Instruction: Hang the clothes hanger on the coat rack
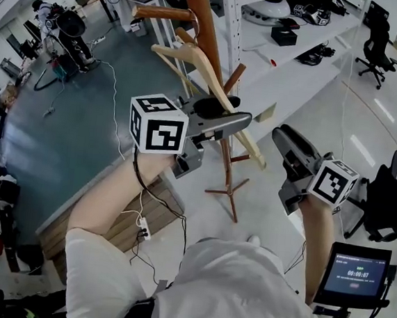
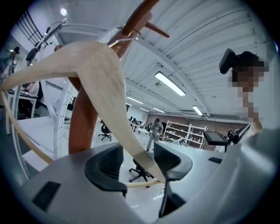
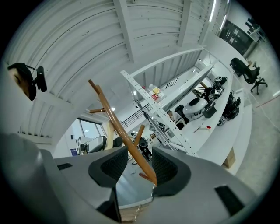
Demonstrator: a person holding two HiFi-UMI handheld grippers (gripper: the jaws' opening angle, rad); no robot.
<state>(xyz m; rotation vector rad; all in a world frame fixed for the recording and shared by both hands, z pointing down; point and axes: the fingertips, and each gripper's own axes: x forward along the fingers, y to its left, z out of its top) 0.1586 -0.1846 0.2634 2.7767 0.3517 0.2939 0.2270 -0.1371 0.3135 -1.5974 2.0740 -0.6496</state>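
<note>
Left gripper view, left hand-held gripper [image 2: 140,161] wide around clothes hanger [image 2: 103,81], head view hides that gap, right hand-held gripper [image 3: 135,165] wide

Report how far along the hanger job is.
Done, by the look of it: the hanger's hook sits over a peg of the coat rack. In hand: the left gripper has its fingers apart, with the hanger's arm between them but not clamped. The right gripper is open and empty. Left: draw the left gripper clear and check that the hanger hangs on its own.
</note>
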